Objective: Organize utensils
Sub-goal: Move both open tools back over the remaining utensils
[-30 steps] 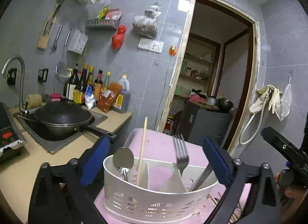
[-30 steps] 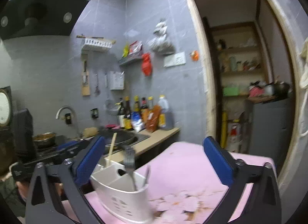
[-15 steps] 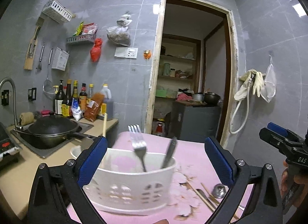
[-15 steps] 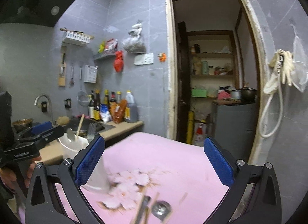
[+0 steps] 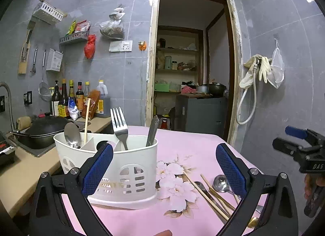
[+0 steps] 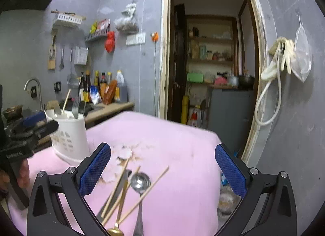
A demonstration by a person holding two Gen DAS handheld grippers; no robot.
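A white utensil holder (image 5: 113, 167) stands on the pink floral tablecloth (image 5: 182, 150). It holds a spoon (image 5: 71, 136), a chopstick (image 5: 87, 121), a fork (image 5: 120, 126) and a knife (image 5: 152, 130). Loose chopsticks (image 5: 209, 193) and a steel spoon (image 5: 221, 181) lie to its right. My left gripper (image 5: 162, 169) is open and empty, just in front of the holder. My right gripper (image 6: 162, 169) is open and empty above the loose chopsticks (image 6: 121, 187) and steel spoon (image 6: 140, 181). The holder also shows at left in the right wrist view (image 6: 67, 134).
A kitchen counter (image 5: 22, 171) with a black wok (image 5: 44, 132) and sauce bottles (image 5: 69, 100) runs along the left. An open doorway (image 5: 193, 73) lies behind the table. A hose and gloves (image 5: 258, 69) hang on the right wall. The right gripper shows at the right in the left wrist view (image 5: 300, 144).
Both grippers have swung right and pulled back from the holder. The loose chopsticks and spoon on the cloth have come into view. The holder now sits left of centre.
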